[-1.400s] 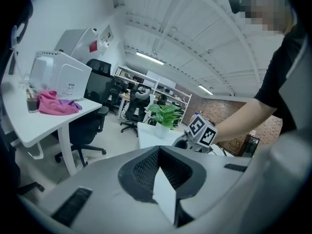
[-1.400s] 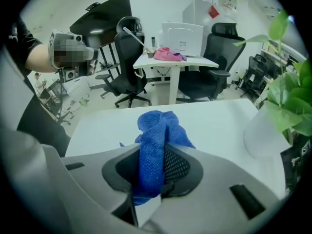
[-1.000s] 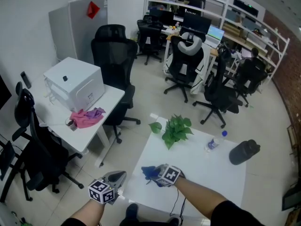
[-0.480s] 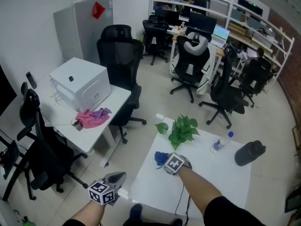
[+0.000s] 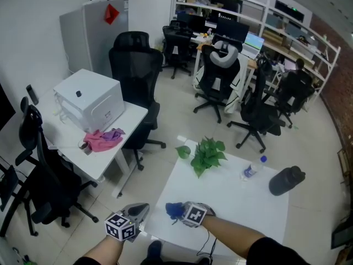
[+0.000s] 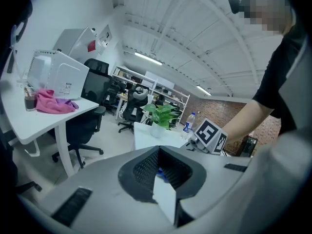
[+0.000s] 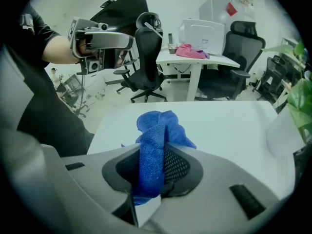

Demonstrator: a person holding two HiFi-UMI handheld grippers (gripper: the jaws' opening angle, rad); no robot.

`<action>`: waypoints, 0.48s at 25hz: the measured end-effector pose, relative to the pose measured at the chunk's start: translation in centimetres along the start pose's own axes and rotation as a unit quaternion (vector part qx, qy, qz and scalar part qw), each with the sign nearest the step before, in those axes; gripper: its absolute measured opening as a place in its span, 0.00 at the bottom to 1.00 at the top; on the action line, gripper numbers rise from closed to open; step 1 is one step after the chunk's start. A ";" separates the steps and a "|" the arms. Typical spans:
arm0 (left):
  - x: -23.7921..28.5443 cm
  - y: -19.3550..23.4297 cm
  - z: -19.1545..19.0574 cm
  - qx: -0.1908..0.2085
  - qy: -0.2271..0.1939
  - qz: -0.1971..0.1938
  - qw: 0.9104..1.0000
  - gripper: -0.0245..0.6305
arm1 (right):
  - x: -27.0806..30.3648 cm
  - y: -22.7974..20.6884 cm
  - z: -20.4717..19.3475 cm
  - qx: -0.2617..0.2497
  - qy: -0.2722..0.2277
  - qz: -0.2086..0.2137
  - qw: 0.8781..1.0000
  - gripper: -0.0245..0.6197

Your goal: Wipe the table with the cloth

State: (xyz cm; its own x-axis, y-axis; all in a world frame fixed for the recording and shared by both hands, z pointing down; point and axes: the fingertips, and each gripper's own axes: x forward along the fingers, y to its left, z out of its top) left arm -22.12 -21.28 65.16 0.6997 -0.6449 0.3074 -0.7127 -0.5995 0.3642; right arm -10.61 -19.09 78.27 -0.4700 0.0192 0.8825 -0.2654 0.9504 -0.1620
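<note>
A crumpled blue cloth (image 5: 172, 207) lies on the white table (image 5: 237, 203) near its front left corner. My right gripper (image 5: 180, 211) points down at the table and is shut on it. In the right gripper view the cloth (image 7: 158, 130) runs up between the jaws of my right gripper (image 7: 153, 179) and bunches on the table (image 7: 224, 126) ahead of them. My left gripper (image 5: 139, 208) hangs off the table's left edge, its fingers together and nothing in them. Seen from the left gripper view, my left gripper (image 6: 161, 179) faces the table (image 6: 146, 133).
At the table's far edge stand a potted plant (image 5: 205, 153), a water bottle (image 5: 251, 169) and a dark flask (image 5: 285, 179). To the left, a second desk (image 5: 110, 159) holds a white box (image 5: 88, 101) and a pink cloth (image 5: 102, 138). Black office chairs (image 5: 135, 70) surround it.
The right gripper pushed the blue cloth away across the table toward the plant, then drew it back to the near left corner. The left gripper stayed put.
</note>
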 end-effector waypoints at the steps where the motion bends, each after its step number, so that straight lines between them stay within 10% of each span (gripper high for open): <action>1: 0.0 0.0 0.0 0.001 0.000 0.000 1.000 0.04 | 0.0 0.3 0.0 0.000 0.001 0.013 1.000 0.18; 12: -1.1 0.6 -0.2 -0.003 0.001 0.008 1.000 0.04 | -2.2 -11.6 2.6 0.192 -0.041 -0.021 0.980 0.18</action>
State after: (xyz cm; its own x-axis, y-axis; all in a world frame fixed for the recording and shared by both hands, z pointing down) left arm -23.25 -20.84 65.21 0.6886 -0.6531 0.3152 -0.7233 -0.5869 0.3639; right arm -8.68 -30.96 77.05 -0.5140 -0.0580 0.8558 -0.5765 0.7622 -0.2946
